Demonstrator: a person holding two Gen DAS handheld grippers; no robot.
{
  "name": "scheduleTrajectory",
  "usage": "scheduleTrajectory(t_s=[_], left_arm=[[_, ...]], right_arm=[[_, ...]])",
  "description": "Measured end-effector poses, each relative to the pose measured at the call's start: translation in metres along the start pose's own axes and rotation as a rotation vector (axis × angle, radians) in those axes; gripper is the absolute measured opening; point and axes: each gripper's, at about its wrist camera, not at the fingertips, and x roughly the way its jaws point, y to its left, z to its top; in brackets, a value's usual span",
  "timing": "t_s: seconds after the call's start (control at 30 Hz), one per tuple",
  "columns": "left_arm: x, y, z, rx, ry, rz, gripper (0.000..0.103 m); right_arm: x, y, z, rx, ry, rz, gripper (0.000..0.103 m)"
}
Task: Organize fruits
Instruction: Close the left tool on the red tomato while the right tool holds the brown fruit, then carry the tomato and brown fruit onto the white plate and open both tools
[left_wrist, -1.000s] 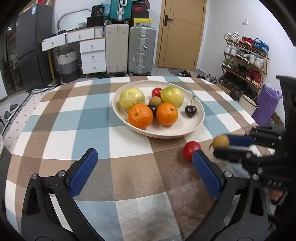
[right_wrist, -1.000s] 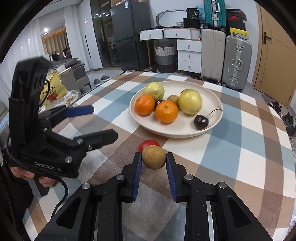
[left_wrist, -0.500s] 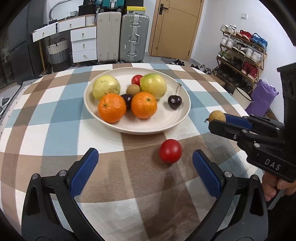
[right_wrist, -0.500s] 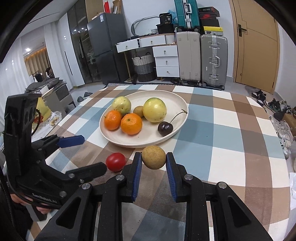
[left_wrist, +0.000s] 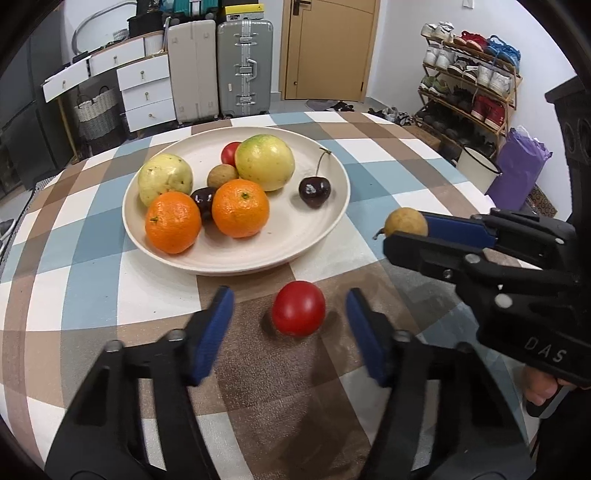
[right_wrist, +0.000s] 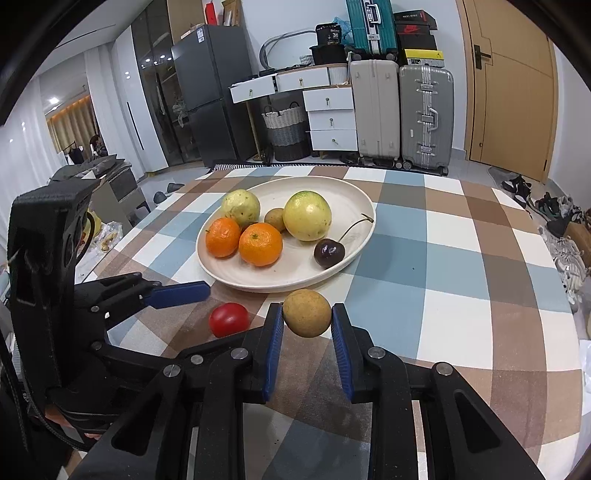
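A small tan, rough-skinned round fruit (right_wrist: 307, 313) sits pinched between the blue pads of the right gripper (right_wrist: 307, 325), held clear of the tablecloth and just short of the cream plate (right_wrist: 354, 199) directly ahead of the jaws. Level with the fingertips of the left gripper (left_wrist: 288, 317), whose jaws stand spread wide with daylight on both sides, a glossy red tomato-like fruit (left_wrist: 298, 308) rests alone on the cloth, untouched.

The step in hand appears to be gathering the last loose fruit onto the plate: one piece carried, one about to be taken. The carried fruit probably wants lifting over the rim to the bare patch beside the dark cherry (right_wrist: 329, 253), while the left jaws would need to close squarely on the red fruit's middle, since its smooth skin could let it roll.

Beyond the fingers, the shallow matte plate holds two dimpled oranges (left_wrist: 240, 208), two pale yellow-green fruits (left_wrist: 264, 161) and smaller round pieces. The checked cloth (left_wrist: 92, 288) of brown, blue and white looks soft and slightly napped.
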Motion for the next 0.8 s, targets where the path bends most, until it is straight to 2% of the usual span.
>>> scheduleTrajectory(t_s=[0.1,0.17,0.53,0.8], left_arm=[[-0.001,0.001,0.0,-0.001,-0.005,-0.022,0.039],[-0.002,0.002,-0.001,-0.002,-0.008,-0.037,0.026],[-0.007,0.01,-0.003,-0.042,-0.02,-0.061,0.026],[-0.027,0.018,0.001,-0.067,-0.089,-0.053,0.026]], right_arm=[[0.002,0.001,-0.001,-0.005,0.006,-0.002,0.027],[0.002,0.001,-0.001,-0.003,0.009,-0.001,0.027],[0.002,0.001,0.0,0.002,0.005,0.004,0.027],[0.0,-0.001,0.0,0.009,-0.01,0.01,0.027]])
